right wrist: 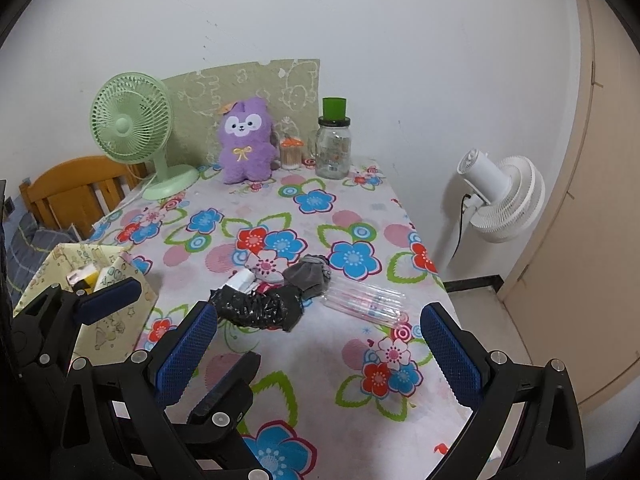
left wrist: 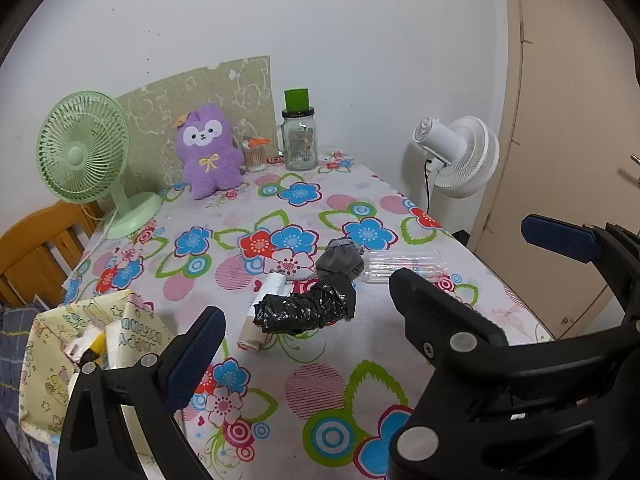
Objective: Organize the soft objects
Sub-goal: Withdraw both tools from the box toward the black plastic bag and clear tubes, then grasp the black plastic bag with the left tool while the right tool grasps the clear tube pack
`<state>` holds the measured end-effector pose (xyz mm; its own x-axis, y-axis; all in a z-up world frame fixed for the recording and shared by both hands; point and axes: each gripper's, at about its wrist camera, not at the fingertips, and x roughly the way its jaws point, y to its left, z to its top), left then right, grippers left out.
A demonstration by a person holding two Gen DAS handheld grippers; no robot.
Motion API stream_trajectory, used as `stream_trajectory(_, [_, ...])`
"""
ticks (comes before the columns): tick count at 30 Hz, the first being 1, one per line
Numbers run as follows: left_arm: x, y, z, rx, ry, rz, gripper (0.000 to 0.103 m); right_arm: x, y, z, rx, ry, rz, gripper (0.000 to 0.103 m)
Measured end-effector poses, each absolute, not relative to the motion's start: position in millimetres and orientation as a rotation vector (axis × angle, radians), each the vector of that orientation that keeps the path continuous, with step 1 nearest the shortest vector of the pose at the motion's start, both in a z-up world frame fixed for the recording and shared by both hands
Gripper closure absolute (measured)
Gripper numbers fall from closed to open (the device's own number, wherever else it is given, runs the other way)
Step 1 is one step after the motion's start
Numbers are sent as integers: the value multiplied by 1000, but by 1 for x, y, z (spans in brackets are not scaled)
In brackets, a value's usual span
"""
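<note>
The black bag (right wrist: 258,310) lies mid-table, a grey sock (right wrist: 310,276) touching its far end and a clear case (right wrist: 366,300) just beside. Our left gripper (left wrist: 304,316) and right gripper (right wrist: 318,350) hover near it, jaws apart, empty. We risk snagging the sock or nudging the case when closing.

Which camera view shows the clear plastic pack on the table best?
The right wrist view: the clear plastic pack lies fully visible there. In the left wrist view, a black gripper finger hides part of it.
</note>
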<state>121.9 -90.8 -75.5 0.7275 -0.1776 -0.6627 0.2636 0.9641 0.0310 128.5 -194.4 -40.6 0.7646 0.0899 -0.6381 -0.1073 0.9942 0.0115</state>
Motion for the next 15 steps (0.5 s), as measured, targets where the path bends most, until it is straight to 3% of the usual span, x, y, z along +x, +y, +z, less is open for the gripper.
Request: stream_trajectory(15, [160, -92, -93, 108, 779, -263, 3, 164, -197, -59, -18, 733, 99, 0])
